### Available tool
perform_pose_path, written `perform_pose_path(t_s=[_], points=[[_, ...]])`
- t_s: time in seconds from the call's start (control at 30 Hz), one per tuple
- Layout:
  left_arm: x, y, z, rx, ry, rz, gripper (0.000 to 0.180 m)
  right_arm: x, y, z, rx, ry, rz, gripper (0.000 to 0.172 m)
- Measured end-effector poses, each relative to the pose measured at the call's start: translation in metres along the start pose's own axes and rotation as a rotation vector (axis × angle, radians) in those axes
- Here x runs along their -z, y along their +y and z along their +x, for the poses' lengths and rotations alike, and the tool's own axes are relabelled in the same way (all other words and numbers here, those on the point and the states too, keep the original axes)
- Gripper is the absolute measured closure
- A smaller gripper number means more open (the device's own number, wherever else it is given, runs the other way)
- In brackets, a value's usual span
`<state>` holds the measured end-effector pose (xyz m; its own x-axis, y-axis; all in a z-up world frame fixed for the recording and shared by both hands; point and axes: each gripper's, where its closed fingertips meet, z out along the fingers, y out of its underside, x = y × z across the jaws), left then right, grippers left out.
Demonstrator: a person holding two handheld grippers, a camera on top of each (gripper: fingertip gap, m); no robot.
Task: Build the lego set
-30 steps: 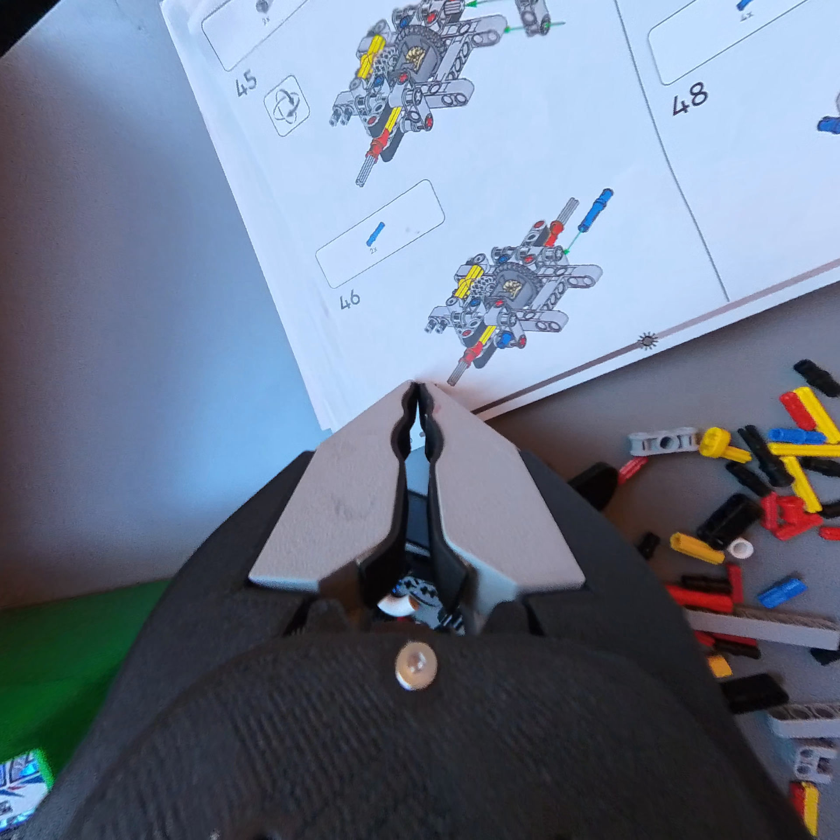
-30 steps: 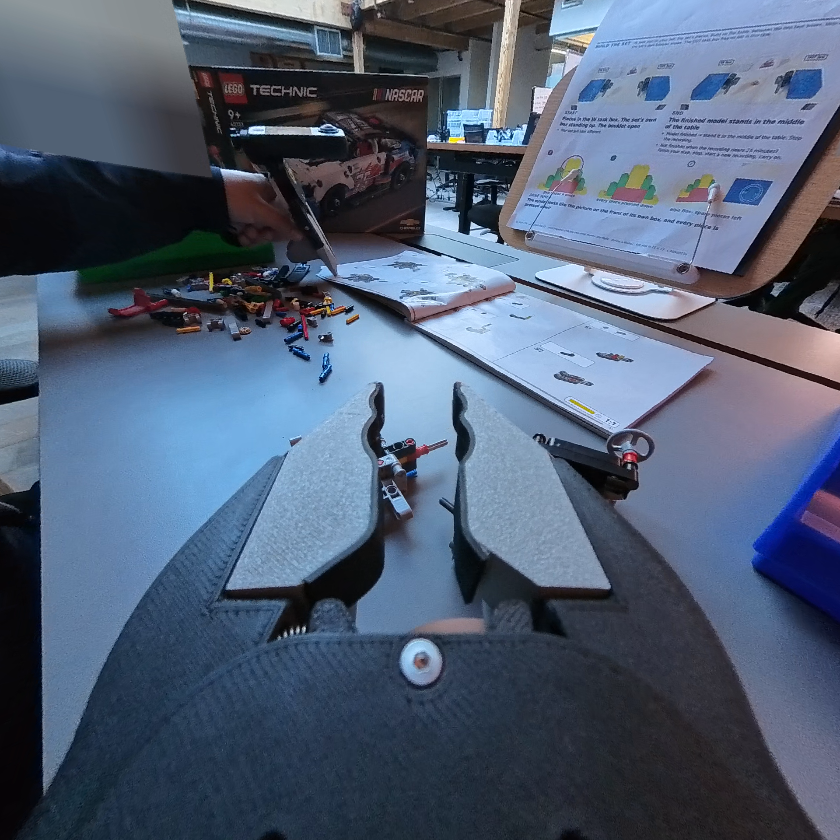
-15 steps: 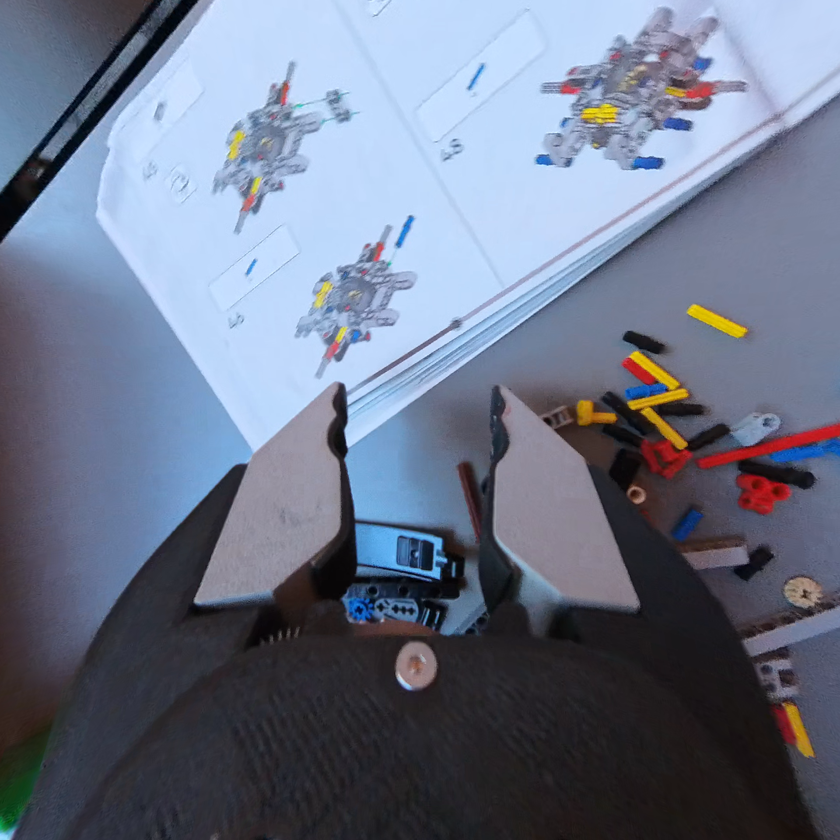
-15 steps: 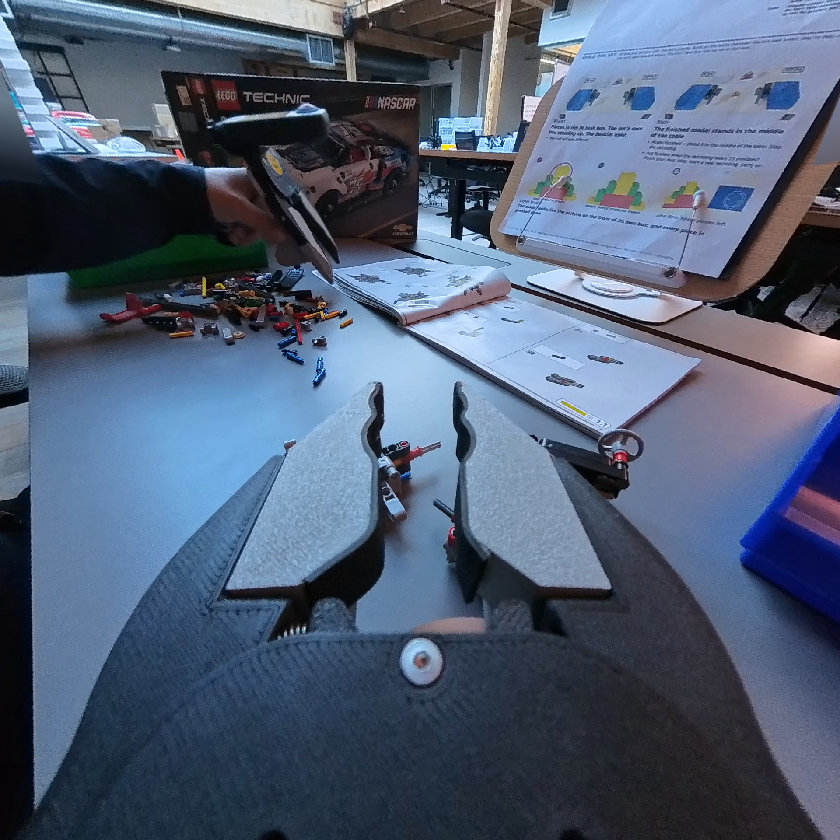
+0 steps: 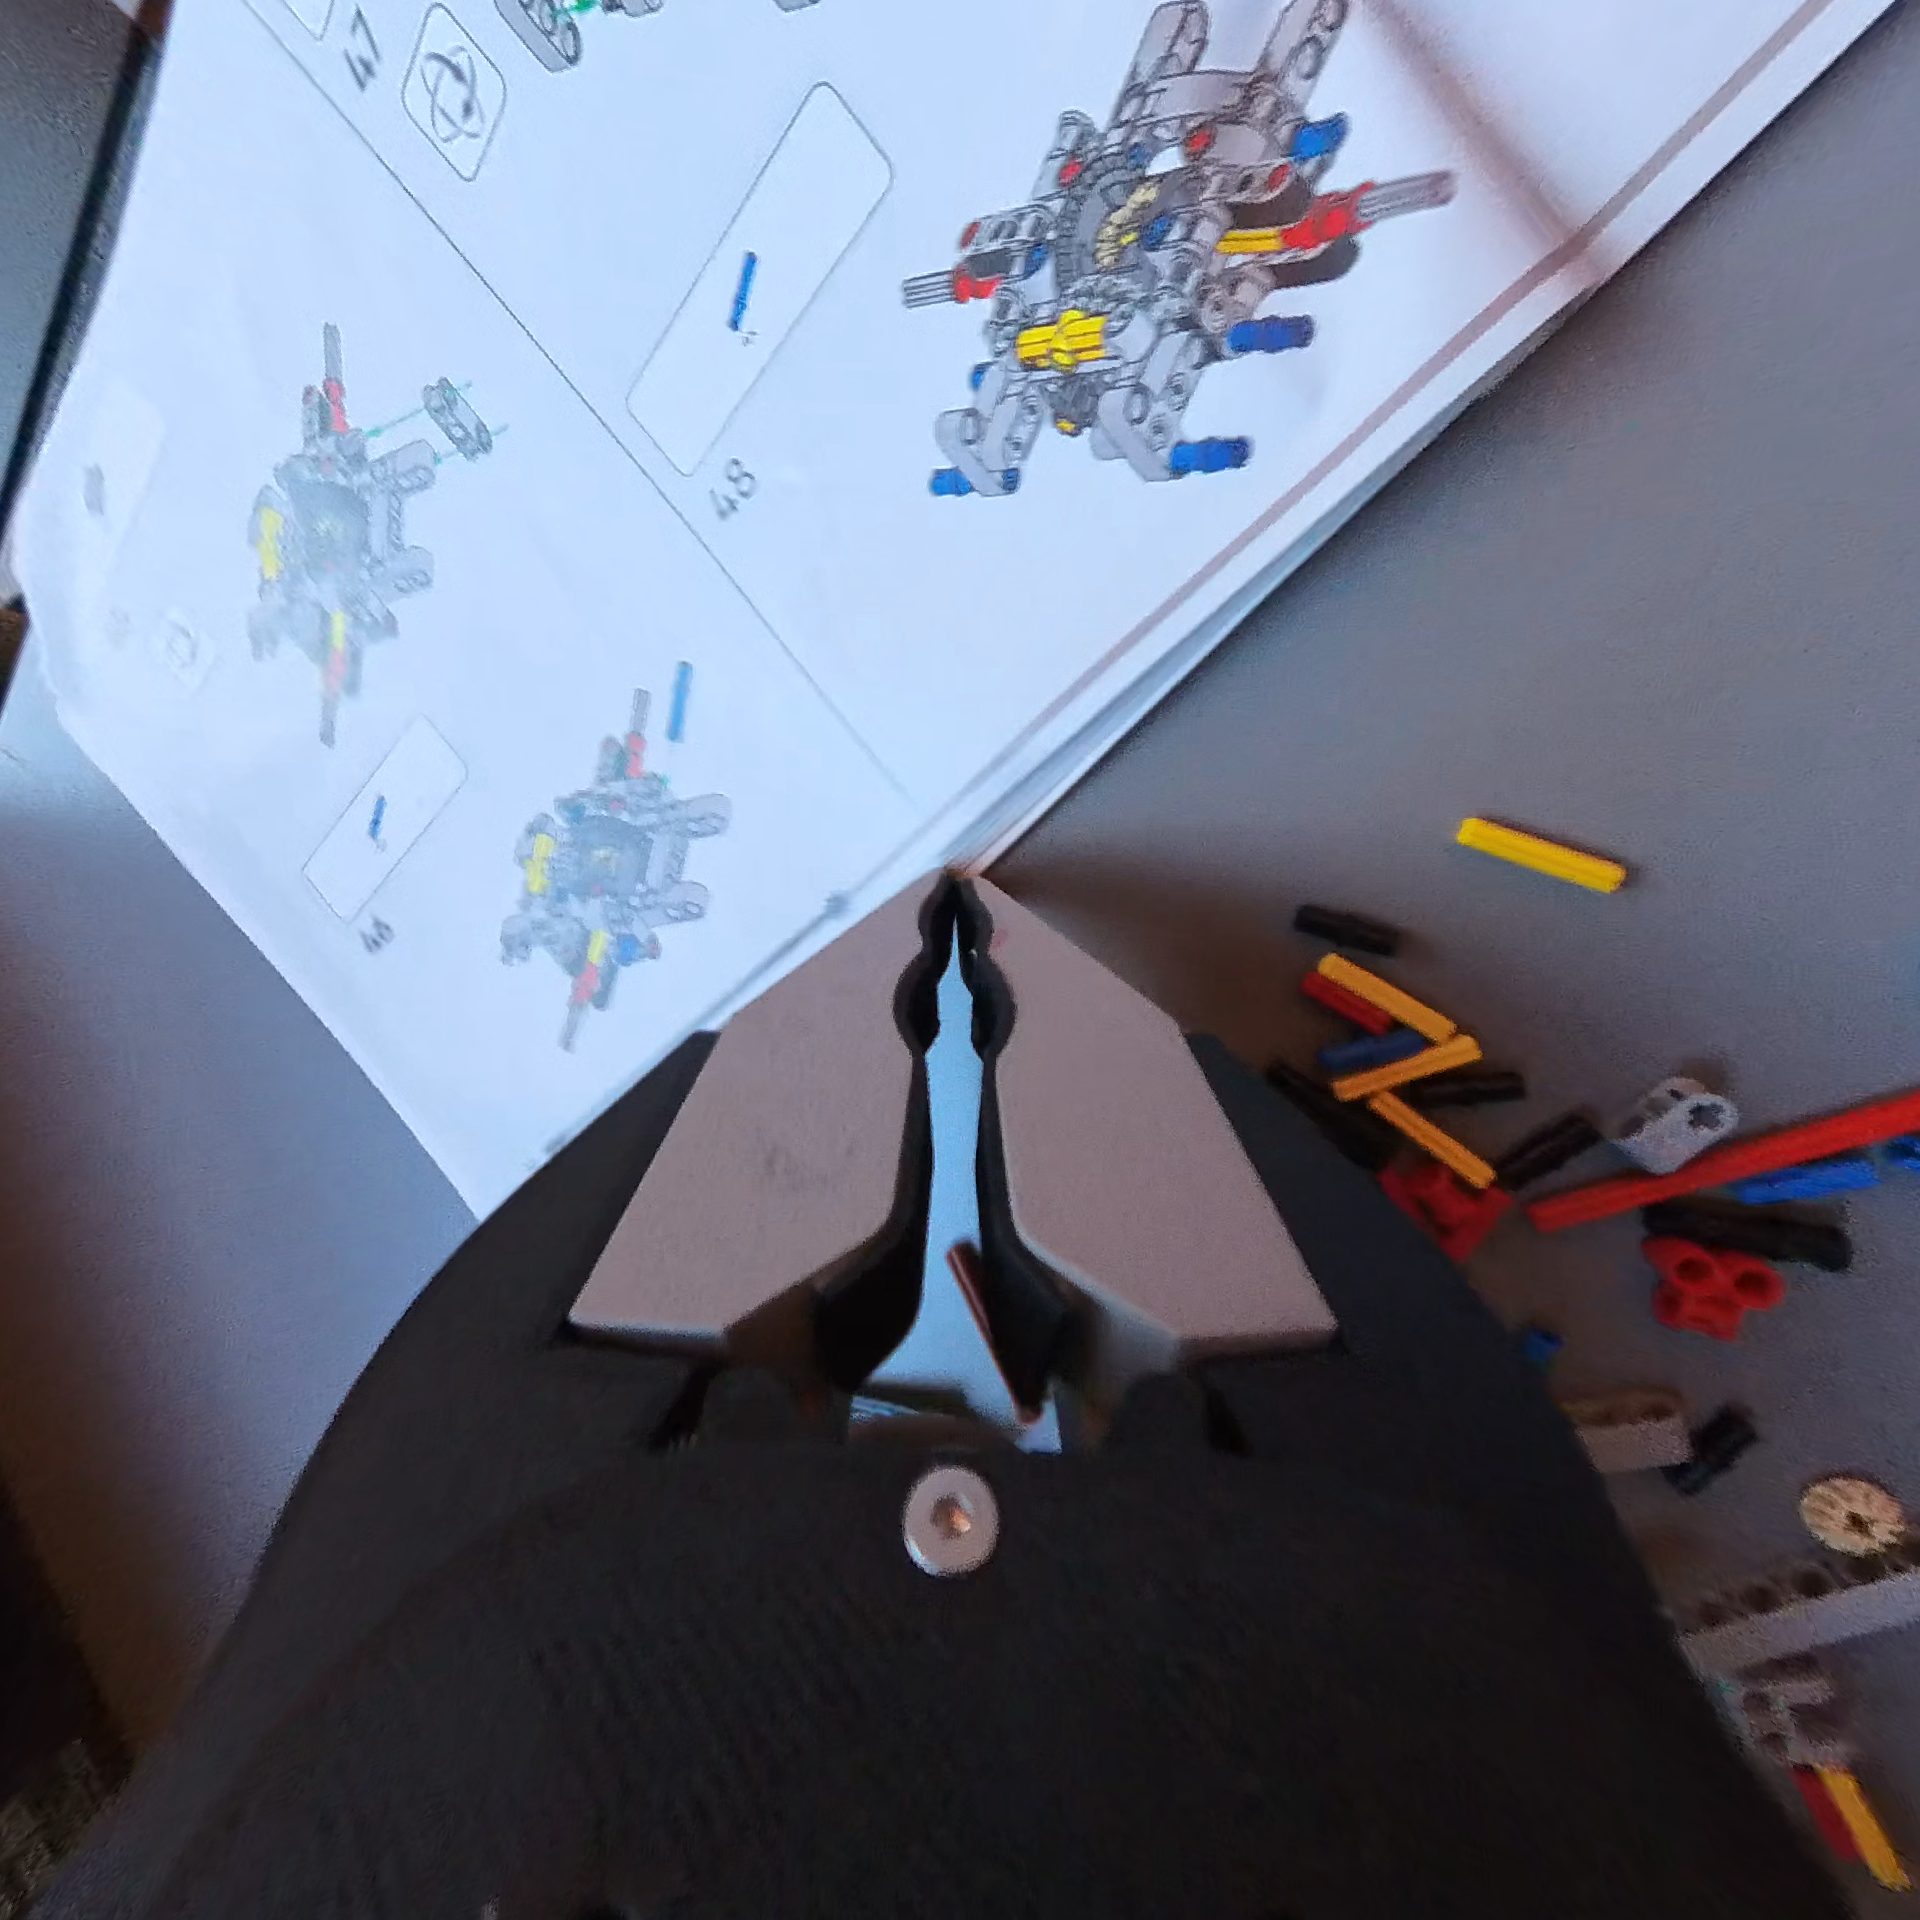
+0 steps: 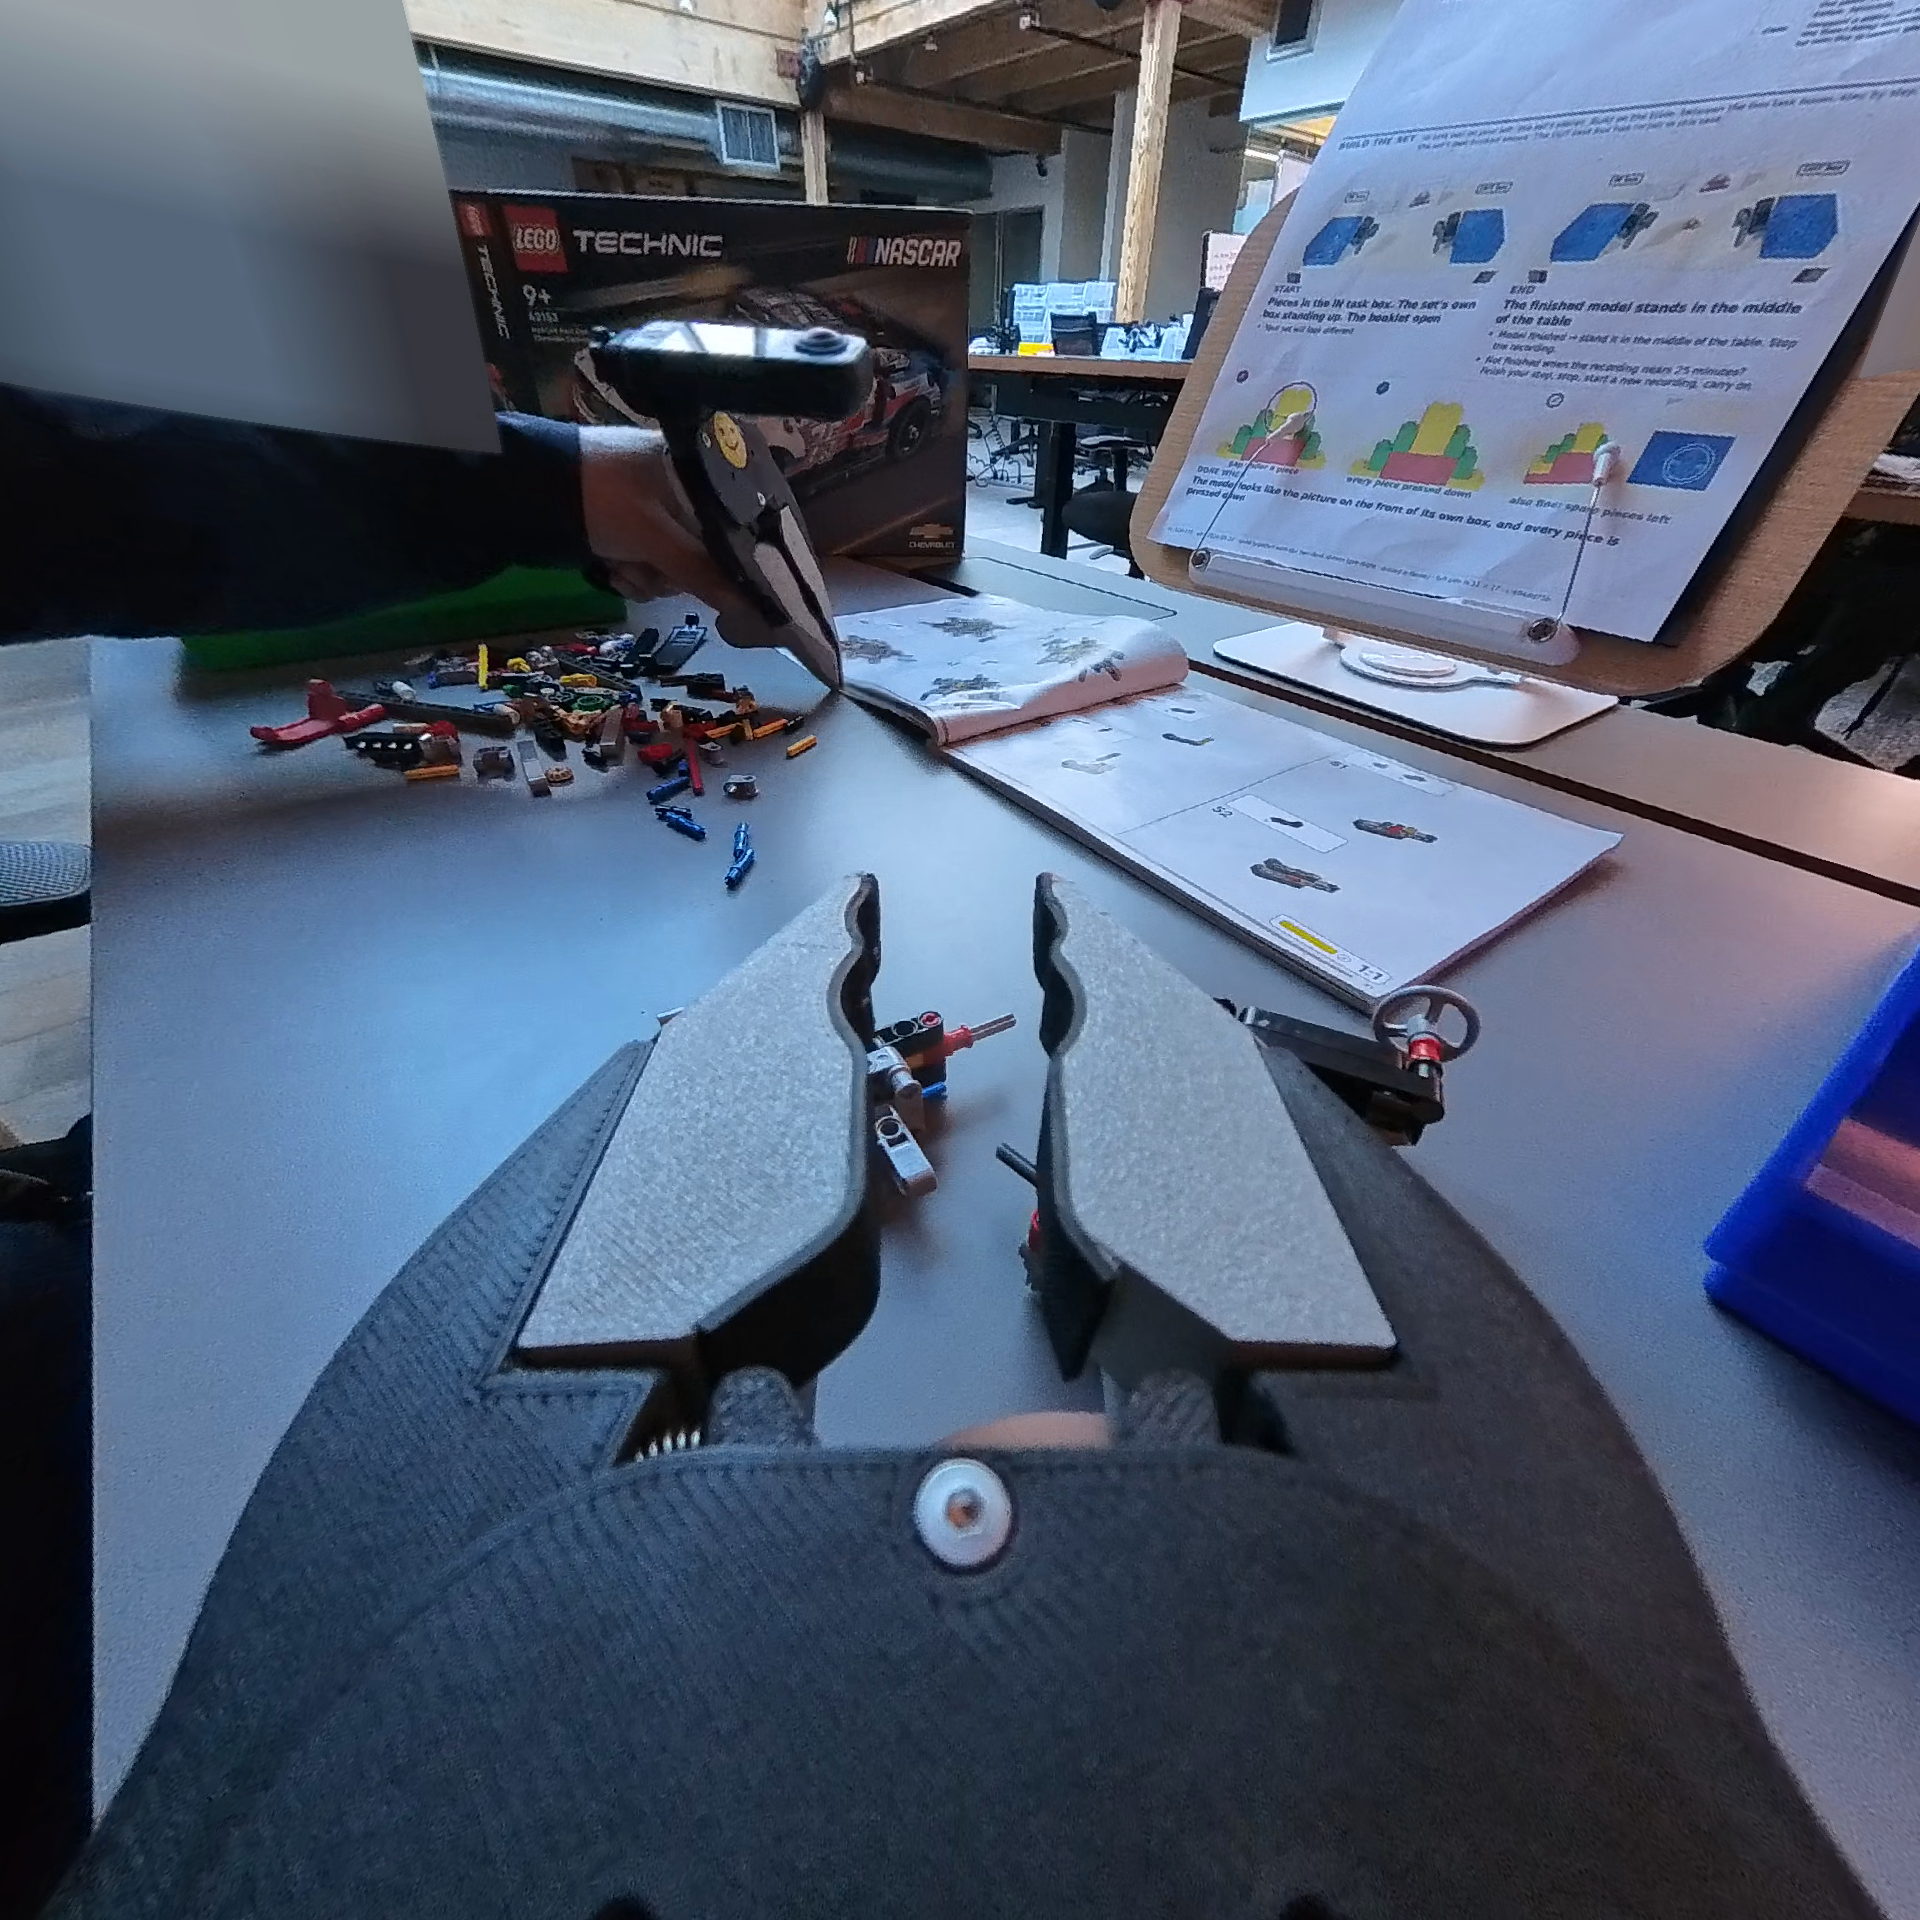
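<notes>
The left gripper (image 5: 954, 891) is clenched, its tips meeting at the near edge of the open instruction booklet (image 5: 582, 436); whether a page is pinched between them cannot be told. The right gripper (image 6: 954, 914) stands released over the grey worktop (image 6: 395, 997), pads apart, with a small partly built assembly (image 6: 914, 1049) lying between and under its fingers, neither pad seen pressing it.

Surroundings: a scatter of loose coloured pieces (image 5: 1475, 1101) lies just beside the left gripper, toward the worktop's left side. A black sub-assembly with a grey wheel (image 6: 1392, 1039) sits just right of the right gripper. A blue bin (image 6: 1829, 1184) stands at the right edge.

Only the right wrist view shows the set's box (image 6: 717, 343) upright at the far edge, a green slab (image 6: 395, 623) before it, the sheet stand (image 6: 1538, 343), and the person's hand (image 6: 634, 520) carrying the left gripper. Only the left wrist view shows the booklet's diagrams close, though blurred.
</notes>
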<state>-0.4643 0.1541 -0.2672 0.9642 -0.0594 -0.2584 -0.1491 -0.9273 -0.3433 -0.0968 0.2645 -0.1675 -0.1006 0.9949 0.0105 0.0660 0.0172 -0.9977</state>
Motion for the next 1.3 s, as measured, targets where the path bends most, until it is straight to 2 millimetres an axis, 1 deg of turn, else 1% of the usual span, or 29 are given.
perform_pose_path(t_s=[0.1,0.13,0.2,0.27,0.33,0.37,0.4,0.43,0.5,0.53,0.6,0.67,0.73,0.8,0.87,0.93,1.0,1.1,1.2,1.27,1.3], points=[[0.003,-0.005,0.018,0.062,0.085,0.029,0.18,0.0,0.0,0.0,-0.006,-0.004,0.0,0.146],[0.004,-0.005,0.021,0.081,0.099,0.036,0.18,0.0,0.0,0.0,-0.006,-0.004,0.001,0.146],[0.005,-0.001,0.021,0.088,0.093,0.033,0.18,0.0,0.0,0.0,-0.004,-0.003,0.001,0.146],[0.012,0.008,0.019,0.123,0.087,0.017,0.18,0.001,0.0,0.001,-0.003,0.003,0.002,0.146],[0.028,0.017,0.02,0.164,0.094,0.032,0.18,0.001,-0.001,0.003,-0.003,0.018,0.003,0.145],[0.038,0.021,0.017,0.192,0.081,0.051,0.177,0.002,-0.001,0.005,-0.007,0.027,0.003,0.144],[0.05,0.025,0.016,0.223,0.074,0.073,0.153,0.001,-0.001,0.005,-0.013,0.034,-0.001,0.143],[0.063,0.03,0.017,0.258,0.075,0.097,0.14,0.0,-0.003,0.006,-0.017,0.041,-0.008,0.142],[0.091,0.036,0.024,0.324,0.079,0.177,0.131,-0.007,-0.007,0.007,-0.001,0.071,-0.044,0.139],[0.104,0.038,0.031,0.347,0.082,0.221,0.126,-0.013,-0.01,0.007,0.012,0.086,-0.078,0.135],[0.127,0.042,0.053,0.369,0.099,0.306,0.121,-0.031,-0.013,0.009,0.027,0.123,-0.157,0.13],[0.146,0.037,0.088,0.376,0.166,0.419,0.121,-0.054,-0.015,0.008,0.009,0.116,-0.234,0.117],[0.158,0.031,0.126,0.361,0.24,0.508,0.121,-0.079,-0.018,0.007,0.015,0.1,-0.307,0.117],[0.165,0.028,0.154,0.344,0.248,0.602,0.122,-0.103,-0.023,0.011,0.057,0.089,-0.372,0.115],[0.167,0.026,0.181,0.331,0.283,0.672,0.124,-0.122,-0.029,0.023,0.096,0.108,-0.421,0.116],[0.161,0.028,0.199,0.311,0.29,0.723,0.124,-0.137,-0.038,0.032,0.09,0.111,-0.449,0.115],[0.153,0.034,0.205,0.301,0.253,0.739,0.125,-0.148,-0.046,0.039,0.059,0.106,-0.466,0.116],[0.149,0.038,0.212,0.277,0.257,0.764,0.127,-0.159,-0.049,0.042,0.04,0.094,-0.51,0.116],[0.137,0.04,0.215,0.265,0.27,0.752,0.13,-0.174,-0.039,0.038,0.072,0.083,-0.567,0.116],[0.13,0.041,0.219,0.257,0.297,0.723,0.131,-0.19,-0.028,0.029,0.089,0.051,-0.614,0.115],[0.131,0.04,0.219,0.259,0.306,0.728,0.131,-0.2,-0.023,0.025,0.097,0.035,-0.636,0.115]])
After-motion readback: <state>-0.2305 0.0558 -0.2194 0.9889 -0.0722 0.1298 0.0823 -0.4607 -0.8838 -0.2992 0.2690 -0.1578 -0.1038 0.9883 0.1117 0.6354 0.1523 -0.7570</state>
